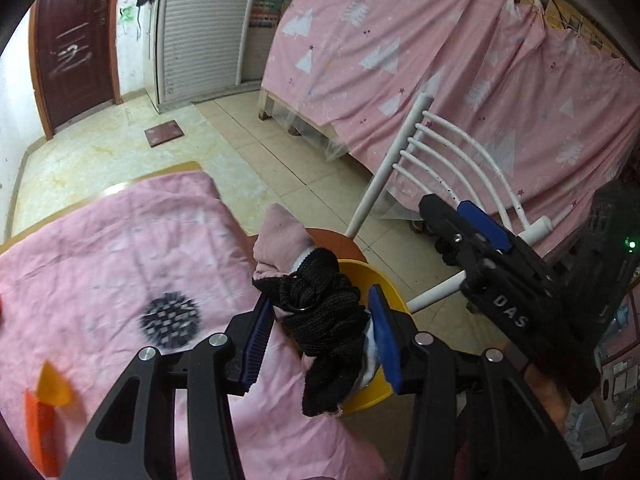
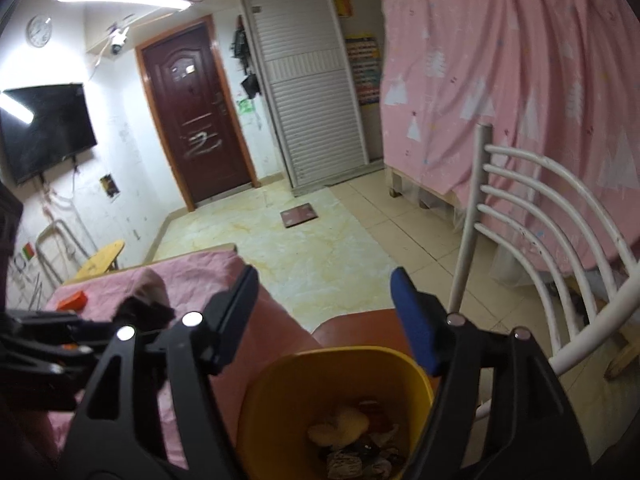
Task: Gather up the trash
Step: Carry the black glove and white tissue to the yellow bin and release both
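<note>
My left gripper (image 1: 322,330) is shut on a bundle of black knitted cloth with pink cloth (image 1: 320,312) and holds it over the rim of a yellow bin (image 1: 374,280). In the right wrist view the yellow bin (image 2: 280,392) sits below my right gripper (image 2: 324,312), which is open and empty above it. Crumpled scraps (image 2: 352,440) lie in the bin's bottom. The right gripper also shows in the left wrist view (image 1: 472,232), to the right of the bin. The left gripper with the dark cloth (image 2: 144,308) shows at the left of the right wrist view.
A table with a pink cloth (image 1: 120,248) holds a black spiky ball (image 1: 170,320) and orange pieces (image 1: 44,400). A white chair (image 2: 540,216) with a reddish seat (image 2: 360,332) stands under the bin. A pink-draped bed (image 2: 520,100) is at the right.
</note>
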Available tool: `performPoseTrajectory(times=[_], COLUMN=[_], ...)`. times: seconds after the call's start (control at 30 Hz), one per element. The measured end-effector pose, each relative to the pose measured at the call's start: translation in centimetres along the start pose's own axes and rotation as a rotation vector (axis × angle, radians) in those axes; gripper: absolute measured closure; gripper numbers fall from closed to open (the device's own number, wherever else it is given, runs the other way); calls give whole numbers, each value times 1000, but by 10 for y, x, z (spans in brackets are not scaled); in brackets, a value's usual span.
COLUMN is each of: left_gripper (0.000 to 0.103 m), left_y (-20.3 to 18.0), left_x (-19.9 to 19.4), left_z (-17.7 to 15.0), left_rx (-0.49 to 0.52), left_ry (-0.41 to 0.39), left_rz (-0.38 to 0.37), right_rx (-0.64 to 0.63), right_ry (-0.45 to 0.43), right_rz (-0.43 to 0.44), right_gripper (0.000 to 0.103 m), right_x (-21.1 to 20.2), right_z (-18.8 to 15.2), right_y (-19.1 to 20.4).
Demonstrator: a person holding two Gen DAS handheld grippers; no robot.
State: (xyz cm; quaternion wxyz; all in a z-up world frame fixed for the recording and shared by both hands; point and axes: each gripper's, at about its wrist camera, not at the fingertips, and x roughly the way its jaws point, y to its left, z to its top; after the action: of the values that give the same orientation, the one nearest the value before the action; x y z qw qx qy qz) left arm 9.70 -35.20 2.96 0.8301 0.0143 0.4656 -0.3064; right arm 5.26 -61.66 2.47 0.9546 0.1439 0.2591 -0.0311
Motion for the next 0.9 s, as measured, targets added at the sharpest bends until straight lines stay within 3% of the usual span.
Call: performPoseTrajectory(times=[0.27, 0.57, 0.9], left_gripper=[45, 44, 44], left_y=[-5, 1, 37], left_x=[29, 8, -25], left_z=[2, -7, -11], left_rx=[-28, -7, -32], left_ry=[78, 54, 1], left_rz=[-95, -74, -42], right_rx=[131, 122, 39], right_ry=[-75, -79, -51], right_rz=[-12, 29, 76], right_gripper=[37, 32, 30], right_x=[-13, -10, 0], right_z=[7, 9, 3], right_y=[-31, -18, 20])
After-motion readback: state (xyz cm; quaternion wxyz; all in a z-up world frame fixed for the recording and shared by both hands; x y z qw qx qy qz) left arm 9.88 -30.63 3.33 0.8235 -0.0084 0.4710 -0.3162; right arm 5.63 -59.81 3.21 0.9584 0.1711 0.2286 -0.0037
